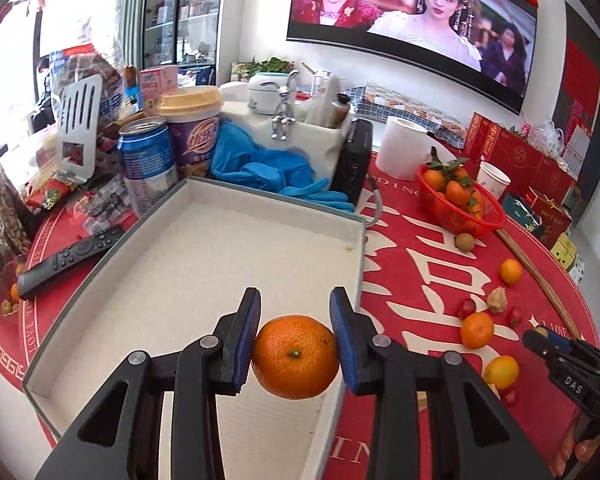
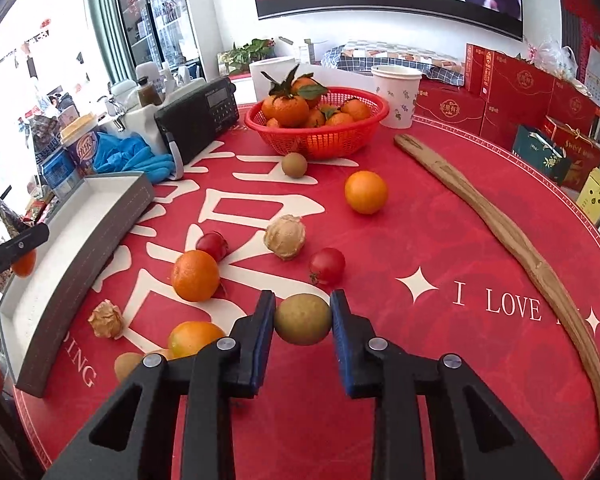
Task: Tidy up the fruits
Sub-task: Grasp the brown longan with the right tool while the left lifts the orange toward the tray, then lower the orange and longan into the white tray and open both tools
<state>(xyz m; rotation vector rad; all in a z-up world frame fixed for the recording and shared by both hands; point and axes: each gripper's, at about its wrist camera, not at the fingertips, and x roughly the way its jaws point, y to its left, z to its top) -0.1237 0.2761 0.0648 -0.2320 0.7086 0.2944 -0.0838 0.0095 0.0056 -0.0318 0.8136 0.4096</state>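
2 grippers' jaws grasp fruit, tangerine [image 1: 295, 356] left, longan [image 2: 302, 319] right, above red tablecloth [image 2: 440, 240] below wall screen [image 1: 412, 20].

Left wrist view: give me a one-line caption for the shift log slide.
Left tool holds a mandarin over the empty grey tray; loose fruit lies on the red tablecloth.

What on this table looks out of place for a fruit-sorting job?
A long wooden stick lies slantwise across the red tablecloth among the loose fruit, and blue gloves lie crumpled just behind the open grey box. Neither is fruit.
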